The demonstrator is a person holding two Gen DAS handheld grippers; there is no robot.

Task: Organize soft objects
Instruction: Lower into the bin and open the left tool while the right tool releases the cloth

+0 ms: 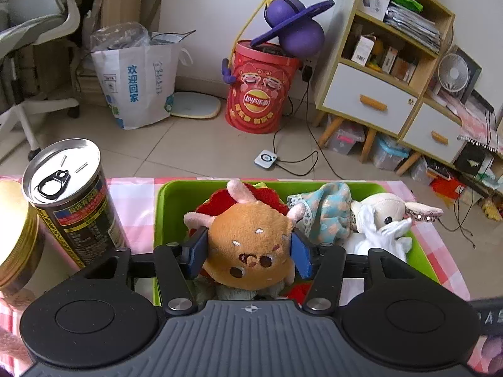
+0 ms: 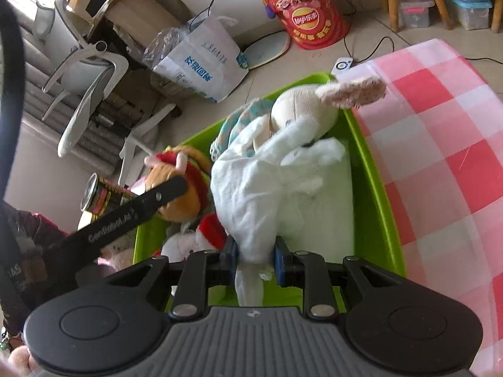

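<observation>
A green bin (image 1: 163, 198) sits on the pink checked tablecloth (image 2: 440, 144). My left gripper (image 1: 248, 251) is shut on an orange plush toy (image 1: 251, 245) with pink horns, holding its head over the bin's left half. My right gripper (image 2: 255, 259) is shut on a white cloth (image 2: 261, 188) that drapes over the bin's (image 2: 371, 169) right half. A cream rabbit doll (image 2: 305, 110) in a blue patterned dress lies in the bin behind the cloth; it also shows in the left wrist view (image 1: 380, 210). Red and white plush pieces (image 2: 207, 229) lie low in the bin.
A tall dark can (image 1: 72, 201) with a pull tab and a gold-lidded tin (image 1: 15, 229) stand on the table left of the bin. On the floor beyond are a red Lay's bucket (image 1: 261, 94), a white bag (image 1: 138, 84), a shelf unit (image 1: 383, 62) and an office chair (image 1: 28, 31).
</observation>
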